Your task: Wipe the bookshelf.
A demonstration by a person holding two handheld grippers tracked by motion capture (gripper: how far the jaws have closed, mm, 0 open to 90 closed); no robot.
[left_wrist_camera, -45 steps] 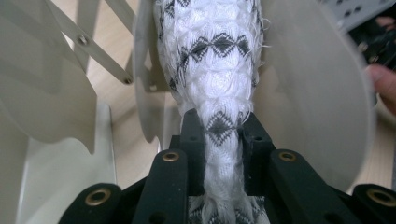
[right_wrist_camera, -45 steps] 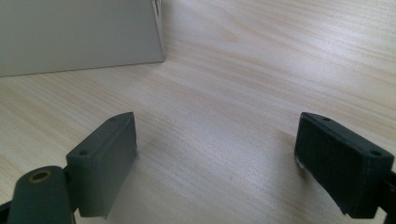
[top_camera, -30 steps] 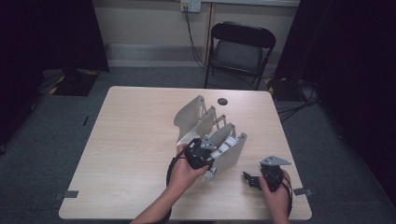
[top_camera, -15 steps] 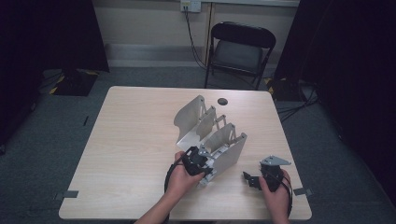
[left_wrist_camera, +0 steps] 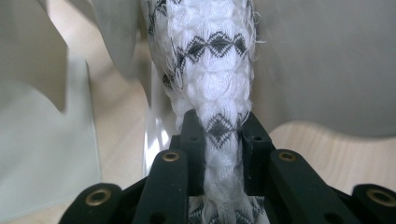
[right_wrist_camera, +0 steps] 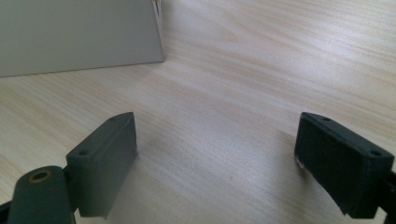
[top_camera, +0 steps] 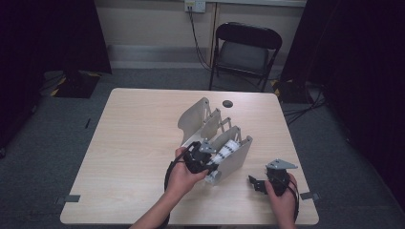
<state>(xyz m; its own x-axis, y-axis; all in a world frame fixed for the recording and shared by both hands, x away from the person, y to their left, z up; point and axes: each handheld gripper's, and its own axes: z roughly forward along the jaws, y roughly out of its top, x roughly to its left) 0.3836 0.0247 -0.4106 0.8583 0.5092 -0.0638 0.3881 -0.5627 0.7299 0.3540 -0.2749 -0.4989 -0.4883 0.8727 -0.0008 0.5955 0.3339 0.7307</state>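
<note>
A: Report table edges and free room.

B: The table [top_camera: 133, 143] has bare wood across its left half and along the far edge. A small dark disc [top_camera: 227, 103] lies near the far edge. The right gripper [top_camera: 256, 184] rests close to the near right corner, well apart from the rack; its jaws stand wide with bare wood between them.

A: Report the container.

B: A grey divider rack [top_camera: 203, 121] stands right of centre, its upright plates forming slots that run diagonally. The white cloth with black diamond pattern [left_wrist_camera: 210, 60] sits in the slot nearest the person, between two plates.

A: State of the left gripper?

B: The left gripper [left_wrist_camera: 223, 128] is at the near end of that slot, jaws clenched on the cloth; the pads press the fabric from both sides. The cloth extends away from the jaws into the slot, flanked closely by the grey plates.
</note>
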